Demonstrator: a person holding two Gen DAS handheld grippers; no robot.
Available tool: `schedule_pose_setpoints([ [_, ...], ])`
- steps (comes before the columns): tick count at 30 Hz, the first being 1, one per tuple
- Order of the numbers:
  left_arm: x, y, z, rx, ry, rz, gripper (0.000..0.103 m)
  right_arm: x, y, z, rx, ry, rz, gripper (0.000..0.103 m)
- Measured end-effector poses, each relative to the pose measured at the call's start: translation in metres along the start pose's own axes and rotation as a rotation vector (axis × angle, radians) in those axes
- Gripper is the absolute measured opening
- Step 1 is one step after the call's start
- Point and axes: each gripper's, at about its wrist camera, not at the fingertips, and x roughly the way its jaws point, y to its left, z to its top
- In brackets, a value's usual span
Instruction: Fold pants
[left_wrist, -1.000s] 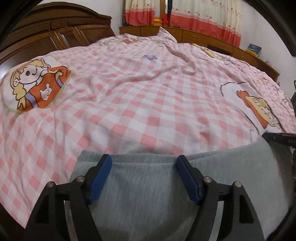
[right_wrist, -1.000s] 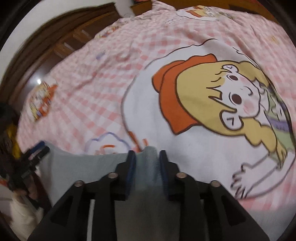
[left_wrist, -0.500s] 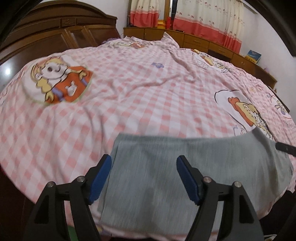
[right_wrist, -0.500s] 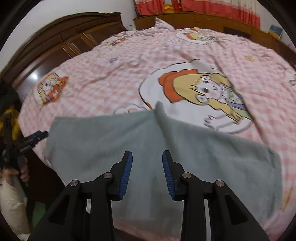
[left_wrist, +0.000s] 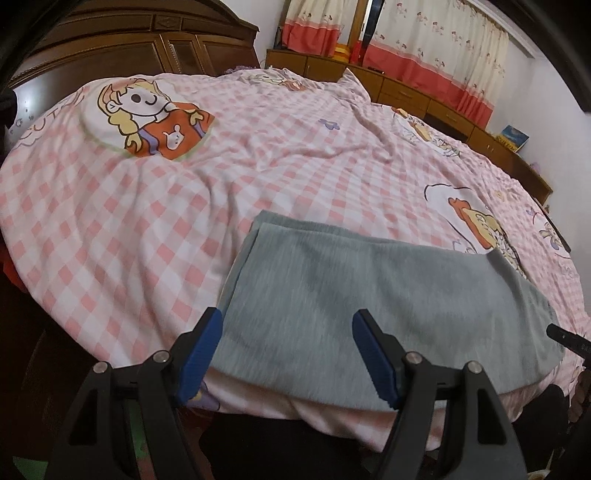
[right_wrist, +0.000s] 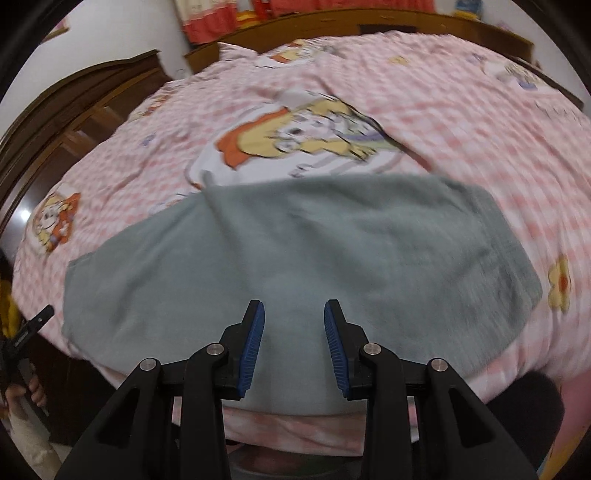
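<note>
The grey pants (left_wrist: 369, 295) lie folded flat on the pink checked bedspread (left_wrist: 147, 221) near the bed's front edge. In the right wrist view the pants (right_wrist: 295, 251) spread wide across the frame. My left gripper (left_wrist: 286, 354) is open and empty, held above the near edge of the pants. My right gripper (right_wrist: 293, 343) is open and empty, also above the near edge of the pants. The tip of the right gripper shows at the right edge of the left wrist view (left_wrist: 569, 338), and the left gripper shows at the left edge of the right wrist view (right_wrist: 33, 325).
A dark wooden wardrobe (left_wrist: 129, 44) stands at the far left. A low wooden cabinet (left_wrist: 424, 92) and red-and-cream curtains (left_wrist: 424, 48) run along the far wall. The bed edge drops off just below both grippers.
The right gripper let go of the pants and opened. Both grippers pulled back and up from the bed, so more of the folded pants lies in view.
</note>
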Motion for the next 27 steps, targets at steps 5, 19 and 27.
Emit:
schedule_pose_setpoints([
  [5, 0.012, 0.006, 0.000, -0.001, 0.005, 0.032, 0.076, 0.021, -0.012, -0.014, 0.008, -0.002, -0.014, 0.035],
  [19, 0.068, 0.019, 0.015, 0.059, -0.002, 0.011, 0.065, 0.030, -0.007, -0.019, -0.037, -0.028, -0.043, 0.039],
  [27, 0.074, 0.024, 0.008, 0.031, 0.010, -0.091, 0.031, 0.030, -0.002, -0.020, -0.043, -0.032, -0.080, 0.040],
])
